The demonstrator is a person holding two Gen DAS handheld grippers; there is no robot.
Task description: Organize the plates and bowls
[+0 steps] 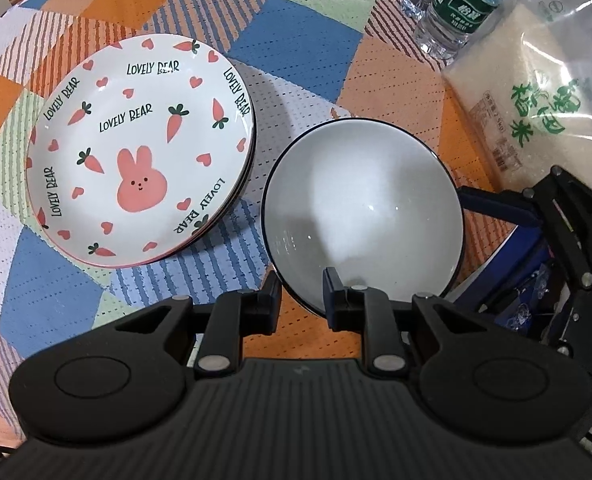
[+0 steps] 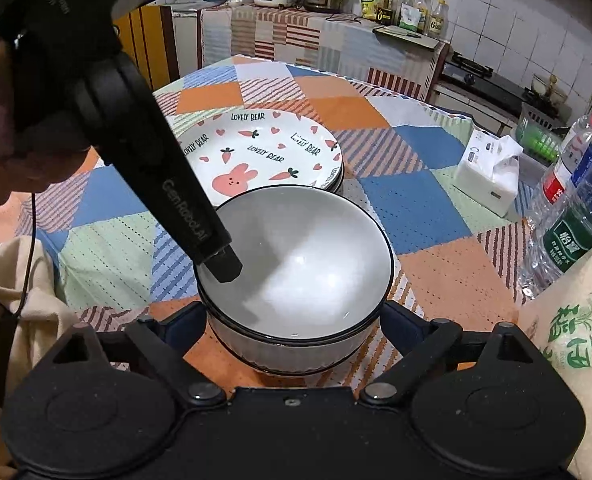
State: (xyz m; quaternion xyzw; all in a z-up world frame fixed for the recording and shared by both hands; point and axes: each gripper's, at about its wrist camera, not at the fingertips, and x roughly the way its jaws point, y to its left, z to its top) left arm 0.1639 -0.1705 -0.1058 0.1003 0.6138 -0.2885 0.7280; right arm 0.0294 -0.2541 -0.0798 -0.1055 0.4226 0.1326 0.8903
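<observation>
Top bowl: a white ceramic bowl with a thin black rim point(image 2: 300, 256) sits nested in a ribbed white bowl point(image 2: 291, 354) of the same kind, directly ahead of the right gripper and between its fingers
Left gripper: the black left gripper point(image 1: 302, 300) straddles the near rim of the top bowl point(image 1: 362, 216), one finger inside the bowl and one outside; whether the pads press the rim cannot be told
Right gripper: the black right gripper point(image 2: 293, 320) is spread wide, its two fingers standing on either side of the ribbed lower bowl, apart from its wall
Plates: a stack of white plates printed with a pink rabbit, carrots and hearts point(image 1: 139, 152) lies ahead and to the left of the left gripper, just beside the bowls
Table: a round table under a patchwork cloth of orange, blue and green point(image 1: 55, 292) carries everything
Surroundings: clear plastic water bottles point(image 1: 452, 12), a clear bag of rice with green lettering point(image 1: 536, 104) and a white tissue pack point(image 2: 486, 178) lie to the right of both grippers
</observation>
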